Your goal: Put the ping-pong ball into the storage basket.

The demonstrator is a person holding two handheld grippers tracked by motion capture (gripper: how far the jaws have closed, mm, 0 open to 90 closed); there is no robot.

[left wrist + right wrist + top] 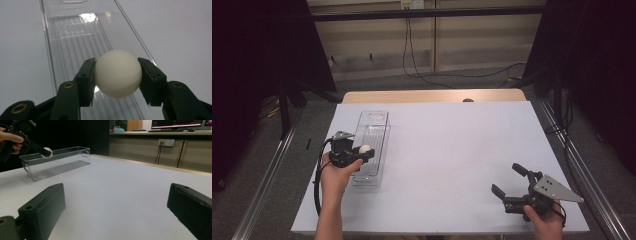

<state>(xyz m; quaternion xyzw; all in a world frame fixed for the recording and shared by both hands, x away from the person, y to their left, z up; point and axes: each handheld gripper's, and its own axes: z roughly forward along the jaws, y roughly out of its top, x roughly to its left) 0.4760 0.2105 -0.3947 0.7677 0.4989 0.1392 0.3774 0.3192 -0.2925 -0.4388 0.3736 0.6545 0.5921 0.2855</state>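
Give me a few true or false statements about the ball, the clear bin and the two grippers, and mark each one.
1. The left gripper grips a white ball. True.
2. The ball lies on the floor of the clear bin. False: it is held above the bin, between the jaws.
3. The right gripper holds a second ball. False: its jaws stand open with nothing between them.
4. The bin sits on the left part of the table. True.

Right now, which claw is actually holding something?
The left claw, held over the clear plastic rectangular bin, is shut on the small white ball. The right claw stands open with nothing between its jaws.
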